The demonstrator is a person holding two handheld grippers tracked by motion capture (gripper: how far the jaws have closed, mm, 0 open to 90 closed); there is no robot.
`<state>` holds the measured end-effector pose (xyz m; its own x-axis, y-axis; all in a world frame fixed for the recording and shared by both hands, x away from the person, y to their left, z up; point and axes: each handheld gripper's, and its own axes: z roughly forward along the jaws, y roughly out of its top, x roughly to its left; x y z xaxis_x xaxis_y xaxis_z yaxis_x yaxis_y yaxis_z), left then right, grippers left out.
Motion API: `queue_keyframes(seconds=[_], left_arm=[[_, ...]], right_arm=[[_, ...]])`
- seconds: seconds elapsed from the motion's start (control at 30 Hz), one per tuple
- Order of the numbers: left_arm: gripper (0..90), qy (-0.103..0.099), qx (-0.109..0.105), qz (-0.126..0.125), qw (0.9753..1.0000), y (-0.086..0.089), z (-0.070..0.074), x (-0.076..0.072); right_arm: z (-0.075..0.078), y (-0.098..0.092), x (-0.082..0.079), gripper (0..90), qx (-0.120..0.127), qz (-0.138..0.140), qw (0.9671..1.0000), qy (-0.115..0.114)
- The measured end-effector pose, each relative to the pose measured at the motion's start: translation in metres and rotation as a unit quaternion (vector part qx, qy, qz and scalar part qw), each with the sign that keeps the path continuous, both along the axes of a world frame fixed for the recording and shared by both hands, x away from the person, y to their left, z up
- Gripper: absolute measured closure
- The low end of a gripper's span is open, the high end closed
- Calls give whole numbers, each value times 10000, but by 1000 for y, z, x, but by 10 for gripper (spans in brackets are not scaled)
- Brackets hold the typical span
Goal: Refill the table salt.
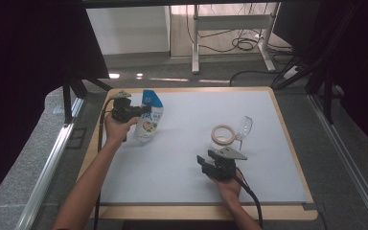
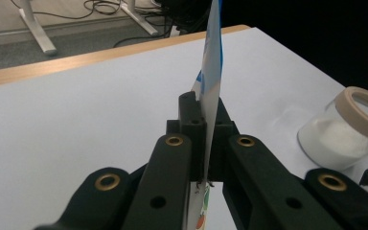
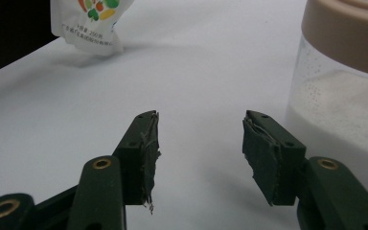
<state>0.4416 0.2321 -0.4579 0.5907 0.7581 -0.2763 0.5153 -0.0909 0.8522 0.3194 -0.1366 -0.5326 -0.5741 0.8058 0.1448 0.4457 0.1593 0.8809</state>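
The left gripper is clamped on a pouch: in the left gripper view its two black jaws press flat against the thin blue-and-white edge of the pouch, which rises straight up between them. In the high view the pouch stands upright at the left side of the white mat, its bottom resting on the mat, with the gripper gripping its left side about midway up. The left hand holds that gripper from below and behind, the forearm running up from the bottom edge at a slant toward the left. The right gripper hangs with jaws spread apart over bare mat, nothing between them; its own view shows the worn pads well separated. Its hand sits near the front edge of the mat, pointing up and left. Just beyond it lies a jar with a tan lid, tipped on its side, white powder inside.
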Motion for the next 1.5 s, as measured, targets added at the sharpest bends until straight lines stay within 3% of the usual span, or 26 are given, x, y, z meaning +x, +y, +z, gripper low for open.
queue_keyframes(seconds=[0.53, 0.83, 1.17, 1.5], left_arm=[[883, -201, 38, 217, 9996, 27, -9, -24], [881, -223, -41, 312, 9993, 40, -15, -33], [872, -386, 7, 256, 9989, 40, -17, -43], [854, -431, -118, 263, 9987, 44, -23, -48]], right_arm=[[0, 1, 0, 461, 13, 11, 10000, 18], [3, -2, -1, 457, 56, -13, 10000, -22], [2, -4, -1, 454, 58, -52, 10000, -13], [2, -4, -1, 445, 63, -48, 10000, -3]])
